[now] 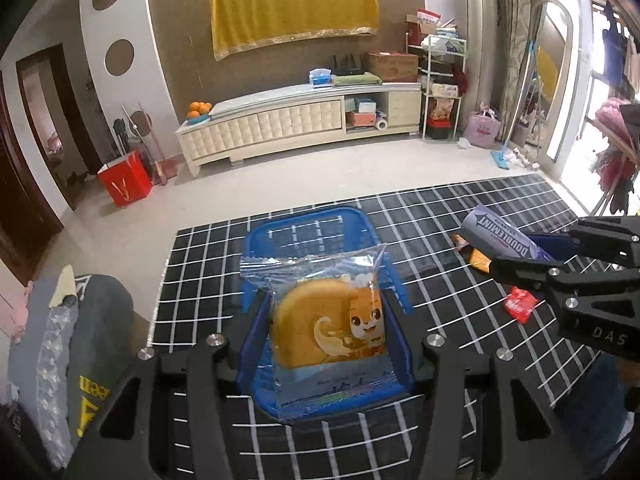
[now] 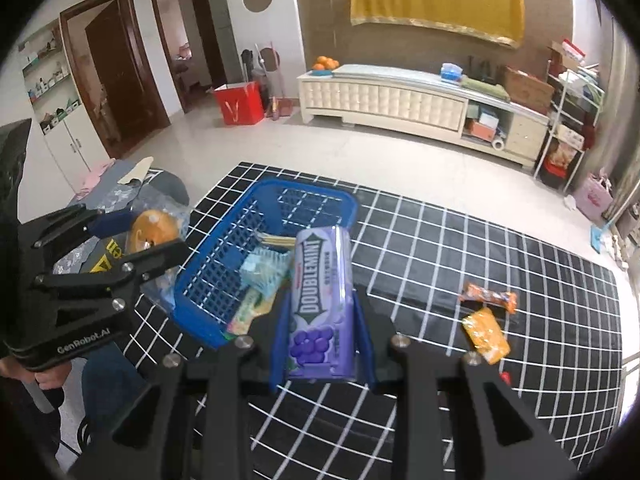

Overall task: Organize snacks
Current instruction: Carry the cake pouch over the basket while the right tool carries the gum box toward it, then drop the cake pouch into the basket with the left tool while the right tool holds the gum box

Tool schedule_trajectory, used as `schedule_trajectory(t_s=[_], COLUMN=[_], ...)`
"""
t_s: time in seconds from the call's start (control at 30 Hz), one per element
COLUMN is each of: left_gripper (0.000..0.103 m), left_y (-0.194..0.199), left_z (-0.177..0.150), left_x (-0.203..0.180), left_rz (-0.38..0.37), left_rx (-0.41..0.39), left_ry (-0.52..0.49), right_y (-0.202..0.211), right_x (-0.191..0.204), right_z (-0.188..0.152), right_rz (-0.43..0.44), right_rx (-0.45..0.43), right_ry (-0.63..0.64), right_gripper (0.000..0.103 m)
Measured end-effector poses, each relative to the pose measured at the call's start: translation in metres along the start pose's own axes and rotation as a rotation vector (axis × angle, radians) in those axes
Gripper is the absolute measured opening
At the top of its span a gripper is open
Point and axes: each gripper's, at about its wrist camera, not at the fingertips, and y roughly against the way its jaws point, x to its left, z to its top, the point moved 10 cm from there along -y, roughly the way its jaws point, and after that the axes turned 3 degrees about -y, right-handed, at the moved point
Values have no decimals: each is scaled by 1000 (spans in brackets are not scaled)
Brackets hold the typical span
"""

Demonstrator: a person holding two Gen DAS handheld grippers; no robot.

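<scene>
The left gripper (image 1: 326,344) has its jaws closed on a clear-wrapped round cake packet (image 1: 328,328) printed with a cartoon squirrel, held above the near end of the blue basket (image 1: 308,220). The basket stands on the counter (image 2: 440,248), which is covered by a black cloth with a white grid, and sits toward the counter's far left corner. The right gripper (image 2: 322,344) has its jaws clamped on a purple Doublemint bottle (image 2: 322,296), held upright just beside the basket's right rim. Inside the basket lie a pale blue wrapped snack (image 2: 262,270) and a light green packet (image 2: 250,308), both against the near wall. To the right of the bottle, on the open cloth, an orange wrapped bar (image 2: 488,298) lies near a yellow-orange packet (image 2: 486,334), the two apart from each other. A small red packet (image 1: 519,304) lies on the cloth nearer the counter's front edge, partly behind the right gripper in the left wrist view.
</scene>
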Motion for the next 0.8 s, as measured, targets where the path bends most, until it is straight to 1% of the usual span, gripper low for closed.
schedule_trajectory(t_s=[0.13, 0.23, 0.37, 0.53, 0.67, 0.8], left_gripper=[51, 51, 51, 51, 51, 51], left_y=[-20, -43, -69, -101, -117, -125], left_z=[-5, -11, -21, -40, -54, -61], left_x=[13, 17, 14, 6, -2, -8], left_rz=[-5, -36, -86, -112, -152, -158], left_rx=[36, 85, 137, 226, 265, 294], left_ry=[-10, -2, 13, 34, 38, 34], right_y=[-22, -36, -52, -66, -77, -82], right_x=[9, 14, 10, 0, -2, -3], right_z=[3, 1, -6, -15, -23, -29], right_rz=[11, 13, 8, -9, -12, -17], right_rx=[29, 52, 86, 122, 152, 171], right_ry=[9, 9, 2, -10, -18, -18], right_gripper=[35, 35, 35, 35, 35, 35])
